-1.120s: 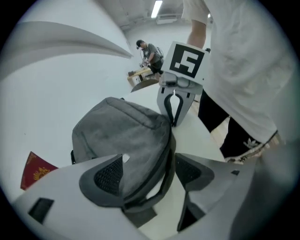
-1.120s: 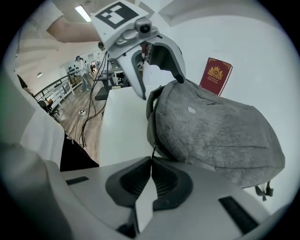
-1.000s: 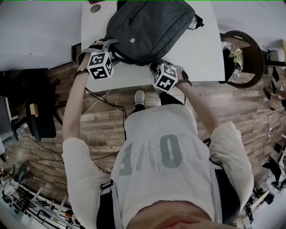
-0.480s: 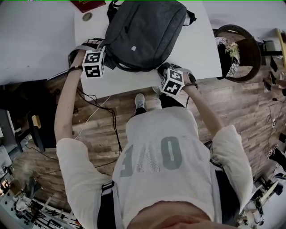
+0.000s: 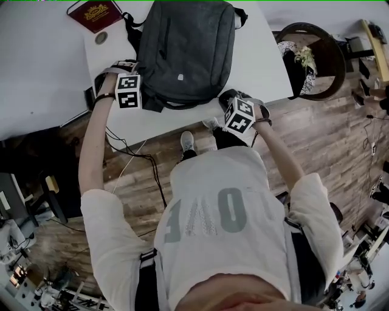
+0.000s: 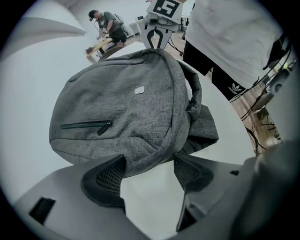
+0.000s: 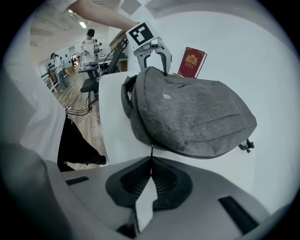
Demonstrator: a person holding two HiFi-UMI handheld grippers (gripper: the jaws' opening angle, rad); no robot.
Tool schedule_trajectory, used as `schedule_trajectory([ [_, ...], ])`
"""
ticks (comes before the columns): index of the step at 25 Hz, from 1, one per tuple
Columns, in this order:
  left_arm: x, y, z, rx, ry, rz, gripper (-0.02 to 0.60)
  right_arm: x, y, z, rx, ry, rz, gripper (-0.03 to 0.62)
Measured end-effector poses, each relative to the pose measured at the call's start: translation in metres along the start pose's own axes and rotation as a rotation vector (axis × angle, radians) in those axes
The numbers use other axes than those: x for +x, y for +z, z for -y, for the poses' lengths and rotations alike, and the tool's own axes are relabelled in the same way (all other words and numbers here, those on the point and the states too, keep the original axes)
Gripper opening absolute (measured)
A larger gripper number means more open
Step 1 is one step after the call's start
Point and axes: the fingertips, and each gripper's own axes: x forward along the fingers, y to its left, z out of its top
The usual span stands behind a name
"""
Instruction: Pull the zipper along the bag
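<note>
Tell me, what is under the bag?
Only the white table, on which the bag lies flat. Anything directly beneath the bag is covered.

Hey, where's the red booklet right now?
In the head view the red booklet lies on the white table at top left, just left of the grey bag.

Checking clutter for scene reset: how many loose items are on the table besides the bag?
2. A red booklet lies at far left, with a small round disc beside it, both left of the bag. The bag may hide more.
</note>
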Motion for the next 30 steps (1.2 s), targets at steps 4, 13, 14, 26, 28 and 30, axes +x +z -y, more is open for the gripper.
schedule_trajectory([
  [4, 0.000, 0.006, 0.007, -0.017, -0.033, -0.015, 0.332, 0.001, -0.002, 0.002, 0.070, 0.005, 0.028, 0.029],
  [13, -0.009, 0.052, 0.050, 0.009, -0.020, 0.064, 0.234, -0.016, -0.041, 0.042, 0.112, -0.114, -0.040, 0.031],
  [14, -0.011, 0.062, 0.055, 0.014, -0.018, 0.083, 0.218, -0.019, -0.047, 0.052, 0.132, -0.135, -0.047, 0.031],
  [26, -0.021, 0.144, 0.081, -0.110, -0.096, 0.300, 0.150, -0.002, -0.044, 0.161, 0.056, -0.245, -0.079, 0.031],
  [28, -0.021, 0.156, 0.078, -0.147, -0.108, 0.337, 0.144, 0.005, -0.031, 0.185, 0.050, -0.267, -0.068, 0.031],
  [30, -0.020, 0.168, 0.072, -0.186, -0.122, 0.379, 0.141, 0.011, -0.016, 0.208, 0.049, -0.291, -0.057, 0.031],
])
